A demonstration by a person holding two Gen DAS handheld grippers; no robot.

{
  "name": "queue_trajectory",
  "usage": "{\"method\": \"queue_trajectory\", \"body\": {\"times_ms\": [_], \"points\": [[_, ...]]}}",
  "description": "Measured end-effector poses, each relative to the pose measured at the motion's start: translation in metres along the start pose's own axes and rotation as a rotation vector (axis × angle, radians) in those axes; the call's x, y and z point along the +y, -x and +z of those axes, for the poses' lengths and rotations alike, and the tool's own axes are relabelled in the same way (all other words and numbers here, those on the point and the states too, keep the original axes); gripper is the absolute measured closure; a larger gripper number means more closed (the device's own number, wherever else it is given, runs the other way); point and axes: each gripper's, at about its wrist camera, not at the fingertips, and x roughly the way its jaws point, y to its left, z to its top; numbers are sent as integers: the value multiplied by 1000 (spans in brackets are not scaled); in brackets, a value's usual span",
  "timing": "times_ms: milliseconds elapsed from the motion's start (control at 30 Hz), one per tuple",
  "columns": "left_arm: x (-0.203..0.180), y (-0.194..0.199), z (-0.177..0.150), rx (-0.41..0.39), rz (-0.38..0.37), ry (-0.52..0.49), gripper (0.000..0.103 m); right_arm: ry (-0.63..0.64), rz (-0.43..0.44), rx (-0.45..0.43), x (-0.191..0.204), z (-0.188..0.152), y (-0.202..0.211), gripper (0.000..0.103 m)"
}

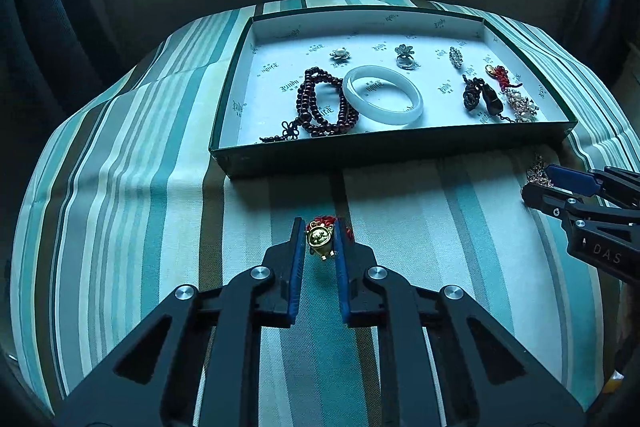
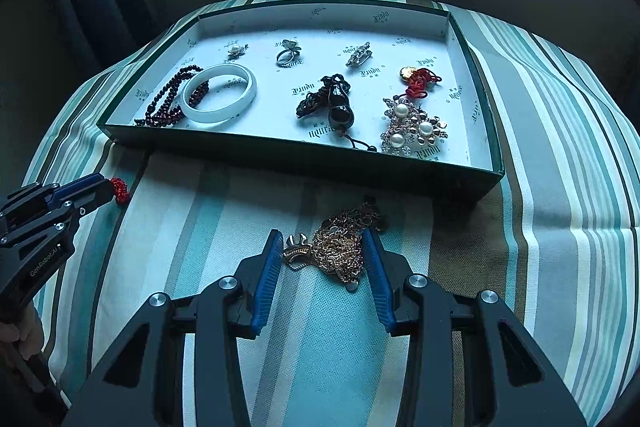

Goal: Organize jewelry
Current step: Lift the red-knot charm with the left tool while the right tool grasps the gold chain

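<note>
My left gripper [image 1: 319, 239] is shut on a gold charm [image 1: 320, 239] with a red knotted cord [image 1: 328, 221], just above the striped cloth in front of the box; it also shows in the right wrist view [image 2: 105, 187], where the cord [image 2: 119, 189] sticks out. My right gripper [image 2: 322, 247] is open, its fingers on either side of a gold chain pile [image 2: 340, 247] on the cloth. The dark green box [image 1: 392, 151] holds a white bangle [image 1: 382, 94], a dark red bead string [image 1: 320, 103], rings, brooches and pendants.
The box [image 2: 296, 151] stands across the far half of the table. In it are a pearl brooch [image 2: 412, 127], a black pendant [image 2: 338, 103] and a red-corded gold charm [image 2: 418, 77]. The striped cloth [image 1: 120, 207] falls off at the table's edges.
</note>
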Motion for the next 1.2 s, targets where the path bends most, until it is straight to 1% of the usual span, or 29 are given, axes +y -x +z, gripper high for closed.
{"method": "queue_trajectory", "body": {"times_ms": [167, 233, 267, 300, 500, 733, 1200], "points": [[0, -1, -1, 0, -4, 0, 89, 8, 2, -2, 0, -3, 1, 61], [0, -1, -1, 1, -4, 1, 89, 13, -4, -5, 0, -5, 2, 65], [0, -1, -1, 1, -4, 2, 89, 14, -5, -6, -1, -5, 3, 70], [0, -1, -1, 1, -5, 1, 89, 13, -1, -6, -1, -6, 3, 78], [0, -1, 0, 1, -5, 1, 89, 8, 11, -3, -4, -8, 6, 87], [0, 0, 0, -5, -6, 8, 89, -2, 9, -17, -4, -13, 13, 87], [-3, 17, 5, -37, -7, 4, 89, 4, 5, -80, -6, -7, 40, 88]]}}
